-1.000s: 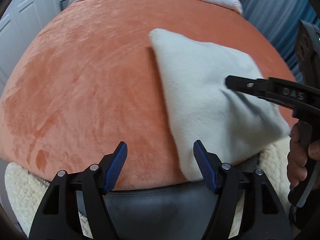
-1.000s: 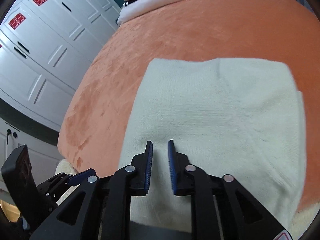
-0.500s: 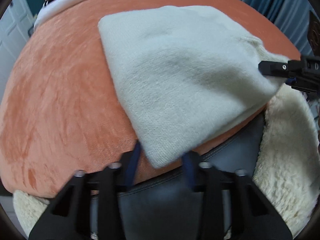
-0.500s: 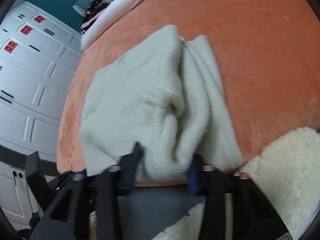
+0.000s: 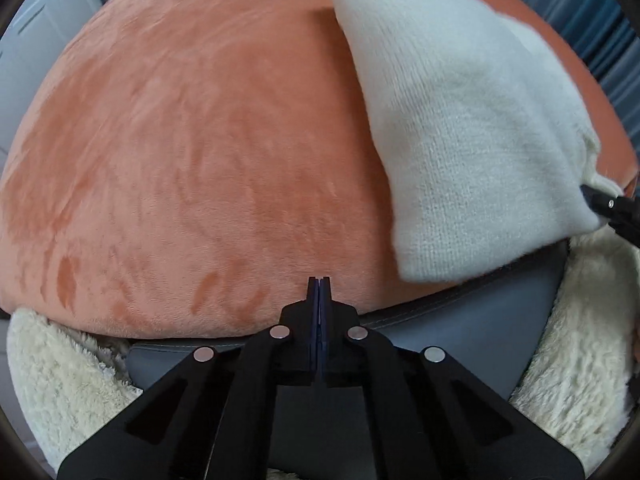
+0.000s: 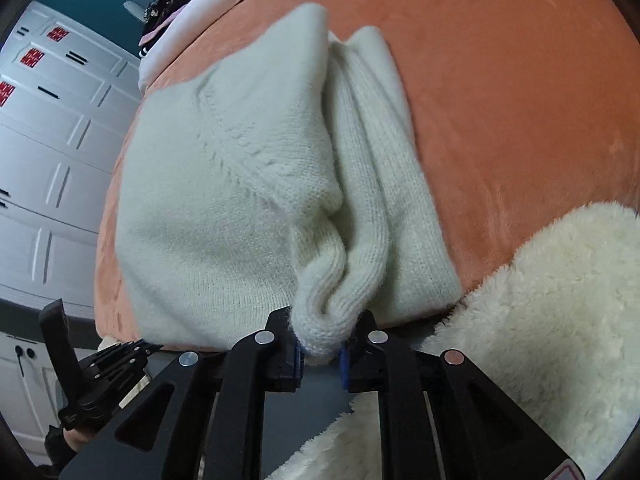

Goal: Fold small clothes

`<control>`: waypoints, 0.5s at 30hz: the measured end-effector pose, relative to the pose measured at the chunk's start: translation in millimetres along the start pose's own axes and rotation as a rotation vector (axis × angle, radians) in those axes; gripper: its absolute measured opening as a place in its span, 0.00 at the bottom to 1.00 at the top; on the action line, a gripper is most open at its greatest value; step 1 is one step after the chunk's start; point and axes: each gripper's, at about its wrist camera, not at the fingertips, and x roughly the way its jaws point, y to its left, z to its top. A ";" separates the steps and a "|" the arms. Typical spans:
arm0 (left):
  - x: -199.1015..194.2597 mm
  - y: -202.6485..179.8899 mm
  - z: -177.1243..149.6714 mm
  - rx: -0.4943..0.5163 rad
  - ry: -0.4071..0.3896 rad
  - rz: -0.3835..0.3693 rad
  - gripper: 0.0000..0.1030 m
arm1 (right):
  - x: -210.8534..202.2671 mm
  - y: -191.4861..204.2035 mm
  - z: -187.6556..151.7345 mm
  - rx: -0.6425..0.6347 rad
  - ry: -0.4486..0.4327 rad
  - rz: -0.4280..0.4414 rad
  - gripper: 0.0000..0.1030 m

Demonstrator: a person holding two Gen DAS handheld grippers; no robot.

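Note:
A folded cream knit garment lies on the orange plush cover at the right of the left wrist view. My left gripper is shut and empty, over the cover's near edge, left of the garment's corner. In the right wrist view my right gripper is shut on the bunched near edge of the garment, which spreads away from the jaws. The right gripper's tip also shows at the garment's right edge in the left wrist view.
A cream fleece blanket lies at the near edge, over a grey surface. White cabinet doors stand at the left. White bedding and dark clothes lie at the far end. The left gripper's body shows low left.
My left gripper closed with nothing in it and moved left off the garment's corner. My right gripper closed on the garment's near edge and bunched it up.

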 end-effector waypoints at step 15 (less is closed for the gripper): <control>-47.4 -63.0 71.1 0.083 -0.232 -0.004 0.36 | -7.7 63.2 49.4 -0.295 -0.123 -0.187 0.05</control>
